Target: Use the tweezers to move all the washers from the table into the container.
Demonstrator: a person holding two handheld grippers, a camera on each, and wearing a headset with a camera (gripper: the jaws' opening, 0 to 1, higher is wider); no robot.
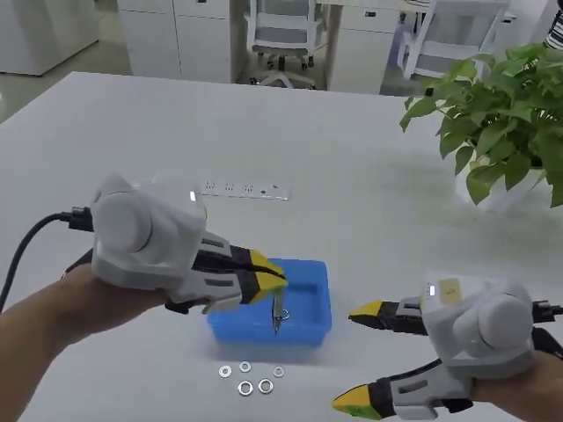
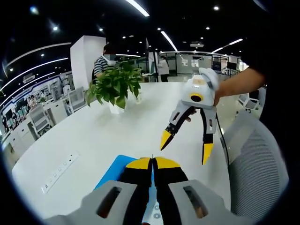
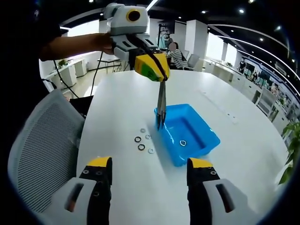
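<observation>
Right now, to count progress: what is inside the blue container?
One washer lies on the floor of the blue container. The tweezers, held in the shut left tongs, hang over its near wall; in the head view they hide part of the floor.

Upright tweezers [image 1: 278, 315] at blue container [image 1: 310, 274]; washers [image 1: 245, 388] beside

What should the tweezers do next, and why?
Probably swing the tweezers, shut in the left gripper, from over the container down to the nearest washer on the table. Five lie loose there, and just one is in the container.
</observation>
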